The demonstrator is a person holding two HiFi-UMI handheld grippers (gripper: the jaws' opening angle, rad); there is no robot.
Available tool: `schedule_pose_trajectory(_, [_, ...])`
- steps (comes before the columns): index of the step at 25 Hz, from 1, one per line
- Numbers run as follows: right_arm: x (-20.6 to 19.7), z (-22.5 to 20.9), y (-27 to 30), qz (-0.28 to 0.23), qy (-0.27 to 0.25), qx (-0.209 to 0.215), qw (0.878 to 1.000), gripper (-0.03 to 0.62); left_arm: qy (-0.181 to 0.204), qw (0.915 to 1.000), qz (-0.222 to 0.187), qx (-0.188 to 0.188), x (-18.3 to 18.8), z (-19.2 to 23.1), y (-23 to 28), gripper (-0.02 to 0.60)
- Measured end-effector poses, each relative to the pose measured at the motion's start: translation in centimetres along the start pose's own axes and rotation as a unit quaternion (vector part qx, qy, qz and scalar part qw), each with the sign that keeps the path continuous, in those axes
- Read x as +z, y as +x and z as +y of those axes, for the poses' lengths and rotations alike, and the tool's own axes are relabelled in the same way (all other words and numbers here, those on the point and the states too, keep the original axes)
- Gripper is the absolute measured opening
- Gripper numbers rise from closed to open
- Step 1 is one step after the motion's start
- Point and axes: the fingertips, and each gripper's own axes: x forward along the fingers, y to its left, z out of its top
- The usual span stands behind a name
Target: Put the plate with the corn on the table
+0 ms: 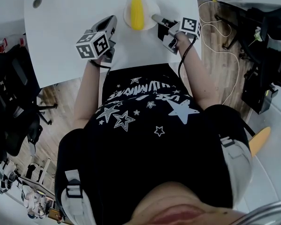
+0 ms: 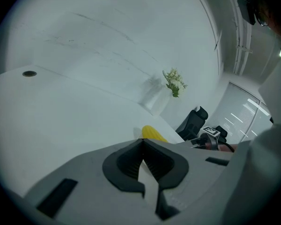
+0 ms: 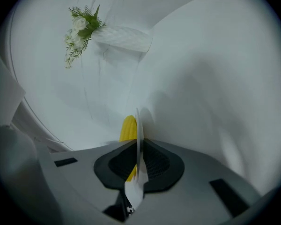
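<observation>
A broad white tabletop (image 1: 70,41) with a small round cable hole (image 1: 36,2) near one far corner stands on a brown wooden floor (image 1: 61,97). A black office chair (image 1: 14,93) sits off to the person's left. A sprig of green-and-white artificial flowers (image 3: 82,27) hangs on the pale wall beyond the table. The person leaning over the table wears a black T-shirt printed with white stars (image 1: 145,139).

The small round white plate (image 1: 151,11) is at the far middle of the table, and the yellow corn cob (image 1: 137,13) lies lengthwise across it. I cannot tell whether the plate's base rests on the top or sits just above it.

The right gripper (image 1: 155,18) reaches in from the plate's right side. Its jaws are nearly together, pinched on the thin white rim, which runs edge-on between the ribbed pads, with the corn just behind.

The left gripper (image 1: 112,21) hangs over bare tabletop just beside the plate's left edge, without touching it. Its jaw tips meet and there is nothing between them.
</observation>
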Motion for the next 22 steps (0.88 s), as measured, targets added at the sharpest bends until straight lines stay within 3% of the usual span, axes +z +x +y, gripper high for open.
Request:
schedule_pose_trajectory(9, [0.6, -0.6, 0.4, -0.005, -0.013, -0.108, 0.994, 0.021, -0.008, 0.9999, 0.006, -0.001, -0.2, 0.3, 0.5, 0.006])
schedule_pose_trajectory(12, [0.3, -0.5, 0.5, 0.008, -0.044, -0.142, 0.989, 0.036, -0.011, 0.9999, 0.006, -0.002, -0.2, 0.3, 0.5, 0.006])
schedule_pose_trajectory(19, [0.2, 0.1, 0.8, 0.051, -0.13, -0.182, 0.973, 0.124, -0.01, 0.9999, 0.004, -0.004, -0.1, -0.2, 1.0, 0.006])
schedule_pose_trajectory(22, [0.2, 0.6, 1.1, 0.07, -0.174, -0.189, 0.964, 0.191, -0.008, 1.0, 0.004, -0.001, -0.1, -0.2, 1.0, 0.006])
